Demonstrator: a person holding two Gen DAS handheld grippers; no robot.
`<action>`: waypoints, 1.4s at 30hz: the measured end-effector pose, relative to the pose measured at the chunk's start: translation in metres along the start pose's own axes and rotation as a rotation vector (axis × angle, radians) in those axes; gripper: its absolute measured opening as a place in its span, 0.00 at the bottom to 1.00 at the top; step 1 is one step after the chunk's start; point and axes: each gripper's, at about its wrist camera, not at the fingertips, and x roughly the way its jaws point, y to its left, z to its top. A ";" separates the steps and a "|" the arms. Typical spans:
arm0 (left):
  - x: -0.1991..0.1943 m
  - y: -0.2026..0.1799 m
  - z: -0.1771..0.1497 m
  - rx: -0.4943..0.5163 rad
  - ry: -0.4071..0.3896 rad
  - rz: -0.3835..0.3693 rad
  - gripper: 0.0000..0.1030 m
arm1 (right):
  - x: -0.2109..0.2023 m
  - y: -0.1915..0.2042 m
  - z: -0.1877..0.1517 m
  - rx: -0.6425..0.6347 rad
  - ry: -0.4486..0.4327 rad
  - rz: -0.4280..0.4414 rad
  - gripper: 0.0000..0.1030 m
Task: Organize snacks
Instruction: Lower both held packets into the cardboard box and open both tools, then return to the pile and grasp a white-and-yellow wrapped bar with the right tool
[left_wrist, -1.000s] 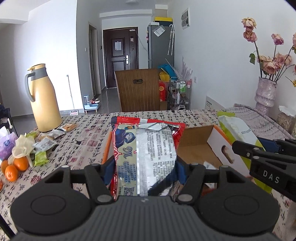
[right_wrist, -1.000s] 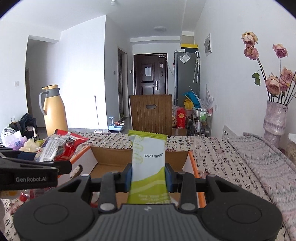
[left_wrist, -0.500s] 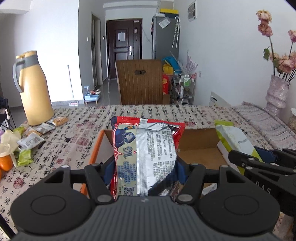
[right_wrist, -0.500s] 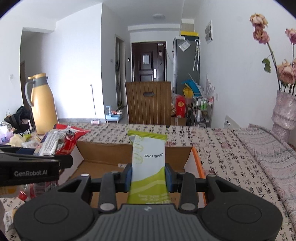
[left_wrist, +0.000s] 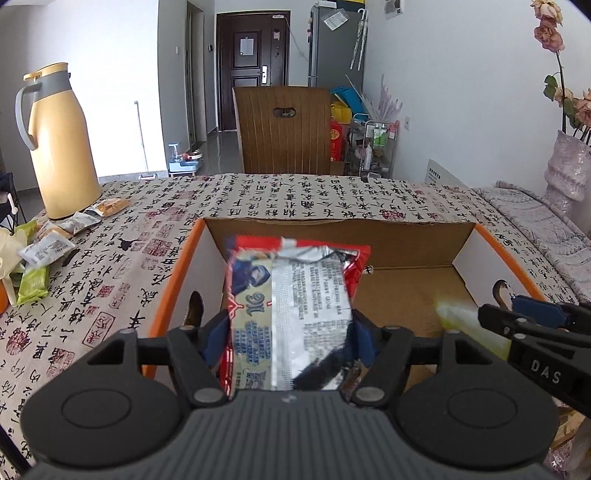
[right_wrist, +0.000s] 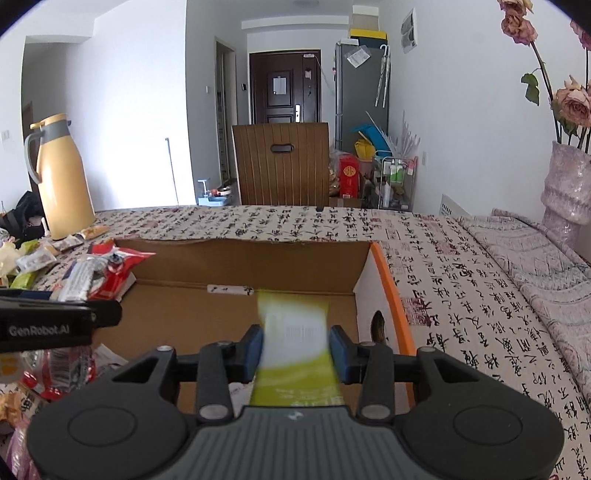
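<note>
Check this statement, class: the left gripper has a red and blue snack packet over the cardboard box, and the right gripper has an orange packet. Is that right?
Not quite. The right gripper has a green and white packet, not an orange one, as the right wrist view shows. The left gripper does have the red and blue packet over the box.

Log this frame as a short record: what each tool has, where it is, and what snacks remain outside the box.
left tool: jaws have just been opening; red packet between them, blurred, apparently slipping free
right tool: jaws have just been opening; green packet between them, blurred
position: both over the open cardboard box
still outside: loose snacks on the tablecloth beside the yellow jug
</note>
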 end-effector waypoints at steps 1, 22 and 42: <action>-0.001 0.000 0.000 -0.002 -0.003 0.002 0.74 | -0.001 0.000 0.000 0.002 -0.003 -0.001 0.41; -0.058 0.007 0.011 -0.035 -0.113 0.058 1.00 | -0.048 -0.007 0.013 0.032 -0.105 -0.027 1.00; -0.114 0.018 -0.039 -0.022 -0.086 0.064 1.00 | -0.118 0.008 -0.028 0.007 -0.081 -0.016 1.00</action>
